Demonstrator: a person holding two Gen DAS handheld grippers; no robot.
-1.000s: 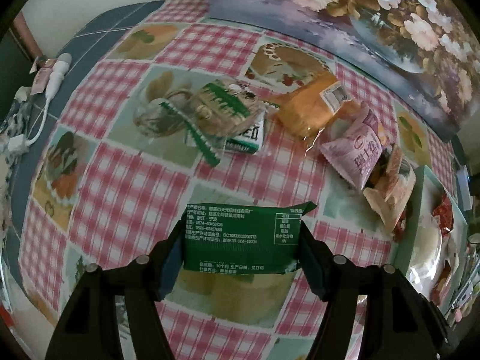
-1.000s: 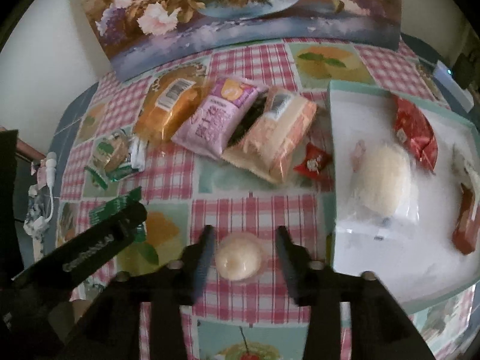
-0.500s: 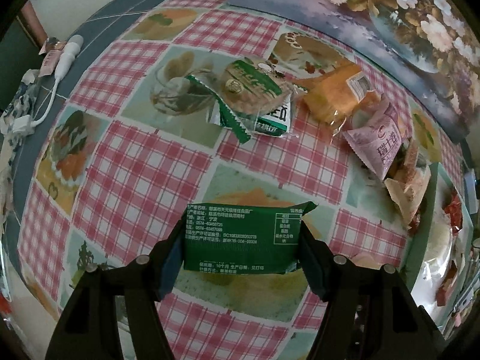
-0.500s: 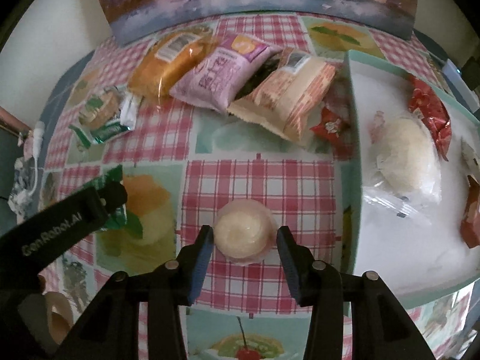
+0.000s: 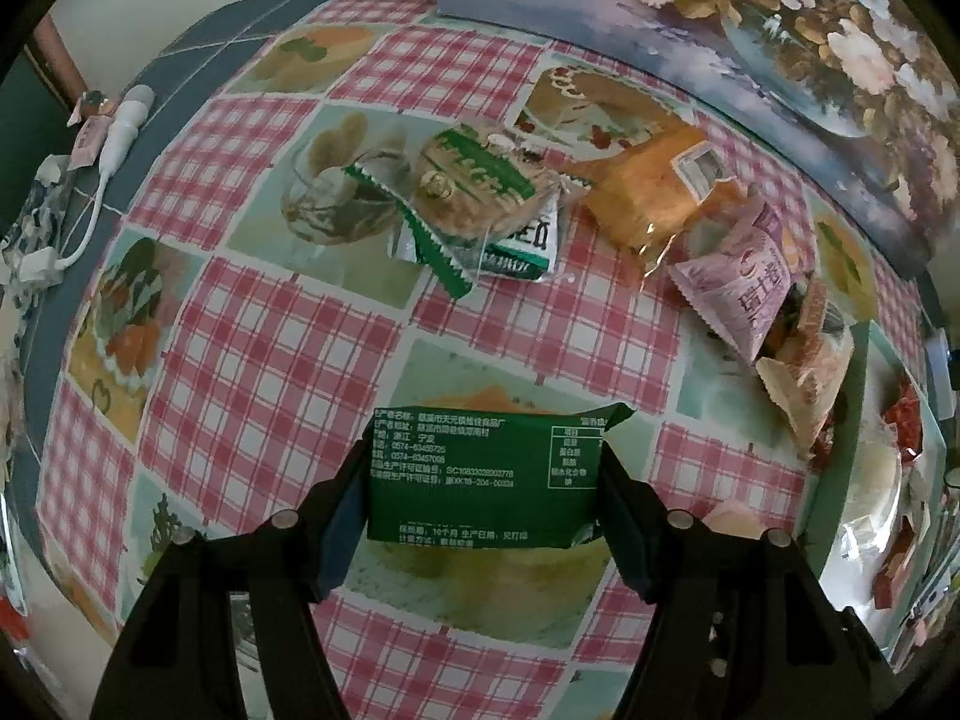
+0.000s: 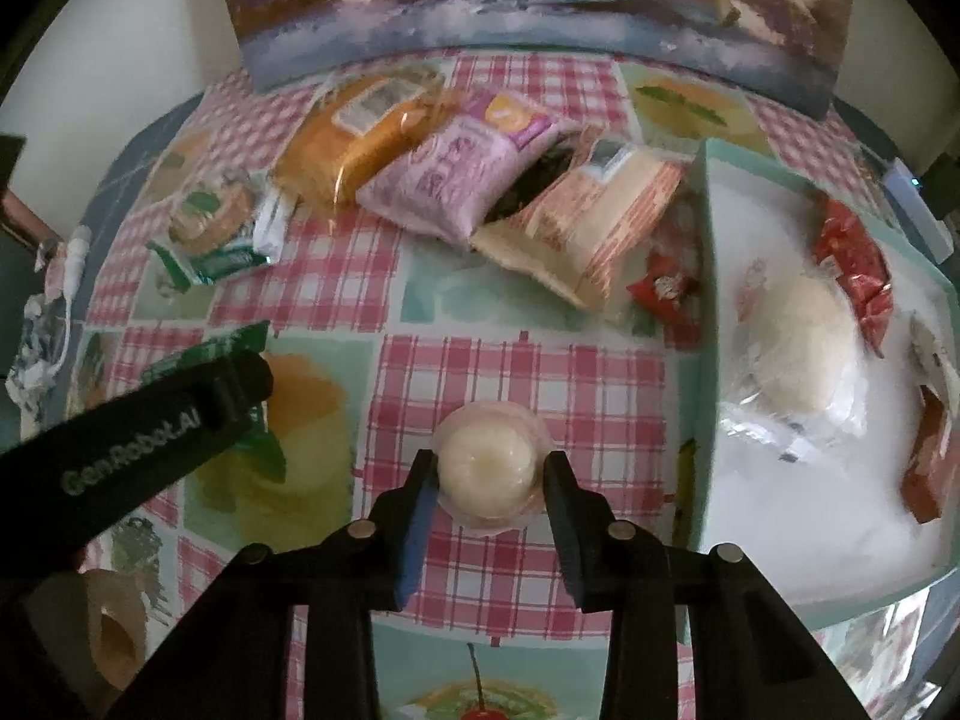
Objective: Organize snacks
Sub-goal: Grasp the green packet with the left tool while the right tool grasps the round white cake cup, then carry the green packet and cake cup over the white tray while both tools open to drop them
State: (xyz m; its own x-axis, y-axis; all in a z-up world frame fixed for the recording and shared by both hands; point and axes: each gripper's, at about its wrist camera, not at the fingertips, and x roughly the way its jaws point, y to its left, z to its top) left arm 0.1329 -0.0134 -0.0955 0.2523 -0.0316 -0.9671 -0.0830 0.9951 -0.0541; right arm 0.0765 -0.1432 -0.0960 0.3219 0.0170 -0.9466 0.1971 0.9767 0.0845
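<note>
A table (image 6: 516, 360) under a pink checked cloth with food pictures fills both views, with a flower painting (image 6: 540, 6) leaning along its far edge at twelve o'clock. In the right wrist view a pale green tray (image 6: 708, 276) sits at three o'clock, holding a wrapped white bun (image 6: 798, 336), a red packet (image 6: 855, 258) and a brown bar (image 6: 927, 468). Just beside the tray, from eleven to one o'clock, loose snacks lie bunched and overlapping: an orange bag (image 6: 354, 138), a purple bag (image 6: 456, 174), a striped packet (image 6: 594, 228) and a small red candy (image 6: 660, 288). A clear-and-green biscuit pack (image 6: 210, 234) lies apart at ten o'clock.

The left gripper (image 5: 483, 480) grips a flat green packet (image 5: 486, 474) across its width, both fingers pressing its side edges, printed back facing the camera, above the cloth. In the right wrist view it reaches in from nine o'clock.

The right gripper (image 6: 487, 474) points steeply down at six o'clock, its jaws closing on a small round white cake (image 6: 486, 465) in clear wrap; the fingers (image 6: 420, 492) touch the wrap on both sides while the cake rests on the cloth, just left of the tray.
</note>
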